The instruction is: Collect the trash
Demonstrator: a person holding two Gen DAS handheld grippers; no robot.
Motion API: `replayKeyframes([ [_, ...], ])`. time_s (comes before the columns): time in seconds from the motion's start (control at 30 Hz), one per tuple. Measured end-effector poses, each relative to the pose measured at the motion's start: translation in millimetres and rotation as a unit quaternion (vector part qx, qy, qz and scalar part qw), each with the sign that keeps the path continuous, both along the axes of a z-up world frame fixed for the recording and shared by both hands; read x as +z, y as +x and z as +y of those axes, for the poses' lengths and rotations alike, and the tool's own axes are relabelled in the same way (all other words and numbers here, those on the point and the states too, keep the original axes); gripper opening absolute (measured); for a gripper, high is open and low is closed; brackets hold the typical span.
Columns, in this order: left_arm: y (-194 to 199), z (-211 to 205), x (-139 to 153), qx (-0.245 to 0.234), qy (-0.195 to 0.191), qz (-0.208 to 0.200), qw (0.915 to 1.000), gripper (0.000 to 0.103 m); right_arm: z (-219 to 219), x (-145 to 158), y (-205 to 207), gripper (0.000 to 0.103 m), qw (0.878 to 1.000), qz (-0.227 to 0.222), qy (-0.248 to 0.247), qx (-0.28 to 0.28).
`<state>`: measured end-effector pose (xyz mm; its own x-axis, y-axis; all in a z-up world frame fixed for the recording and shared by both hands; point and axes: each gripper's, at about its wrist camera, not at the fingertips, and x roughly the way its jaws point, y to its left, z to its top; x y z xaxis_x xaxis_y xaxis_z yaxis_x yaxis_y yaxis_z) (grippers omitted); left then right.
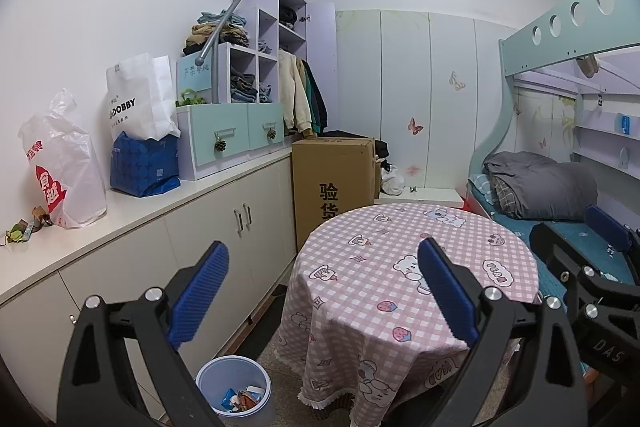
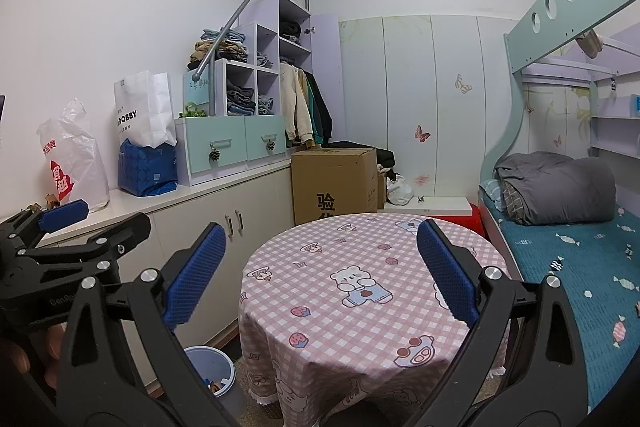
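A pale blue waste bin (image 1: 233, 391) stands on the floor left of the round table (image 1: 416, 267); it holds several wrappers. It also shows in the right wrist view (image 2: 214, 367). Crumpled wrappers (image 1: 24, 227) lie on the counter at far left, beside a white plastic bag (image 1: 64, 163). My left gripper (image 1: 322, 287) is open and empty, held above the table's left edge and the bin. My right gripper (image 2: 320, 271) is open and empty above the table. The right gripper shows at the right edge of the left wrist view (image 1: 592, 267). The left gripper shows at the left of the right wrist view (image 2: 60, 227).
A long white counter (image 1: 160, 203) with cabinets runs along the left wall, holding a white paper bag (image 1: 140, 99), a blue bag (image 1: 144, 163) and drawer shelves (image 1: 232, 131). A cardboard box (image 1: 332, 183) stands behind the table. A bunk bed (image 2: 568, 227) is on the right.
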<state>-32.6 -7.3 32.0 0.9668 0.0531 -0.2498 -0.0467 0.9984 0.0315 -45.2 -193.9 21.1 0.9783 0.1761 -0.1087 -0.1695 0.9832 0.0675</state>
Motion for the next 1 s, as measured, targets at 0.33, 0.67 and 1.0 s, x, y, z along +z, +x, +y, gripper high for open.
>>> replayKeyframes([
  [0.33, -0.7, 1.2, -0.3, 0.0, 0.0, 0.001, 1.0, 0.094, 0.5, -3.7, -1.3, 0.094, 1.0, 0.003, 0.0, 0.001],
  [0.67, -0.6, 1.5, -0.2, 0.0, 0.0, 0.001, 1.0, 0.094, -0.9, -8.2, -0.8, 0.094, 1.0, 0.006, 0.001, 0.003],
  [1.0, -0.9, 2.4, -0.7, 0.001, 0.0, 0.002, 1.0, 0.094, -0.8, -9.7, -0.9, 0.095, 1.0, 0.007, 0.001, 0.004],
])
